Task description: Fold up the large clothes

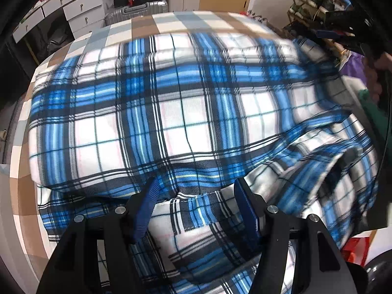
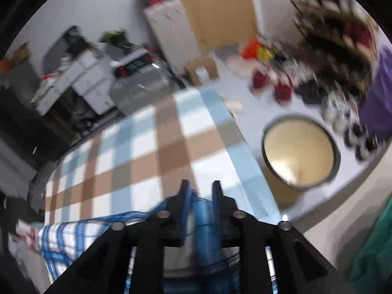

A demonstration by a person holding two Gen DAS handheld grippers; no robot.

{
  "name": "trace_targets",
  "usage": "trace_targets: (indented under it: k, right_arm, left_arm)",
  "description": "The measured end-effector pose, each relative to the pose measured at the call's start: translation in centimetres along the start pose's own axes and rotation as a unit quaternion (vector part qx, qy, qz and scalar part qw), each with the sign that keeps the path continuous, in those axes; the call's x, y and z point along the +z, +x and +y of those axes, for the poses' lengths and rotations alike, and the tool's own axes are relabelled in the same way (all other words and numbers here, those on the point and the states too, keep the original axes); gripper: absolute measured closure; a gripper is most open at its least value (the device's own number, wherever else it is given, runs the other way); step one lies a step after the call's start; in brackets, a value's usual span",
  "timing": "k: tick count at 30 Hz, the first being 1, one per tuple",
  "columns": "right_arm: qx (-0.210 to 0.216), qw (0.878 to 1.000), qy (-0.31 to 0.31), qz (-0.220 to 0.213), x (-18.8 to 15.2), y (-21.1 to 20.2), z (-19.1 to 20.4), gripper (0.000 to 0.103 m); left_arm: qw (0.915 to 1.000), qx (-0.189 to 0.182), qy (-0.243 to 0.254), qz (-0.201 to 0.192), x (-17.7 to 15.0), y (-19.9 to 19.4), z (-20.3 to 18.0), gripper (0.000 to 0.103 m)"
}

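Note:
A blue, white and black plaid shirt [image 1: 181, 112] lies spread over a table with a brown, white and light-blue checked cloth [image 1: 137, 27]. My left gripper [image 1: 196, 191] is open, its blue pads either side of a raised fold at the shirt's near edge. My right gripper [image 2: 199, 191] is shut on a bunch of the plaid shirt [image 2: 203, 223] and holds it lifted above the checked cloth [image 2: 147, 147]. The right gripper also shows blurred at the far right of the left wrist view [image 1: 343, 34].
White drawers [image 1: 73, 12] and a silver suitcase [image 1: 137, 12] stand behind the table. A shoe rack [image 2: 338, 31] and shoes are on the floor to the right. A round stool [image 2: 299, 152] stands beside the table's right edge.

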State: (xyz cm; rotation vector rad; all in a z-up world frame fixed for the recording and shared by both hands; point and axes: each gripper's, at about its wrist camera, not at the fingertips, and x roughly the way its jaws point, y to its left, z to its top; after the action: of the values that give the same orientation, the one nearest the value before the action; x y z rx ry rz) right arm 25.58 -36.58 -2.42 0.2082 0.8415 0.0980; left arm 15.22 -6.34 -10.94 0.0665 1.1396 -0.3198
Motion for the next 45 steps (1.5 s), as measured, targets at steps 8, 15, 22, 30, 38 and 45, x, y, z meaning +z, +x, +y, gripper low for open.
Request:
trace_targets:
  k: [8, 15, 22, 30, 38, 45]
  right_arm:
    - [0.001, 0.983, -0.163, 0.08, -7.6, 0.6, 6.0, 0.058]
    - [-0.083, 0.977, -0.146, 0.135, -11.4, 5.1, 3.8, 0.06]
    - [-0.069, 0.982, -0.158, 0.076, -8.7, 1.3, 6.0, 0.057]
    - [-0.114, 0.968, -0.152, 0.164, -9.2, 7.8, 4.5, 0.034]
    - [-0.118, 0.964, -0.161, 0.175, -7.1, 10.0, 5.5, 0.034]
    - [-0.108, 0.97, -0.169, 0.134, -3.7, 11.8, 7.5, 0.042]
  left_arm:
    - [0.9851, -0.022, -0.02, -0.169, 3.4, -8.1, 3.3, 0.044]
    - [0.9874, -0.056, -0.133, -0.066, 5.1, 0.1, 9.9, 0.044]
    - [0.9961, -0.004, -0.087, -0.016, 4.1, 1.0, 7.5, 0.045]
    - [0.9983, -0.008, -0.051, 0.027, 7.4, 0.8, 4.8, 0.045]
    - [0.9947, 0.048, -0.008, 0.091, 9.9, 4.0, 5.4, 0.042]
    - [0.9934, 0.082, -0.018, 0.077, 13.2, 4.9, 7.6, 0.035]
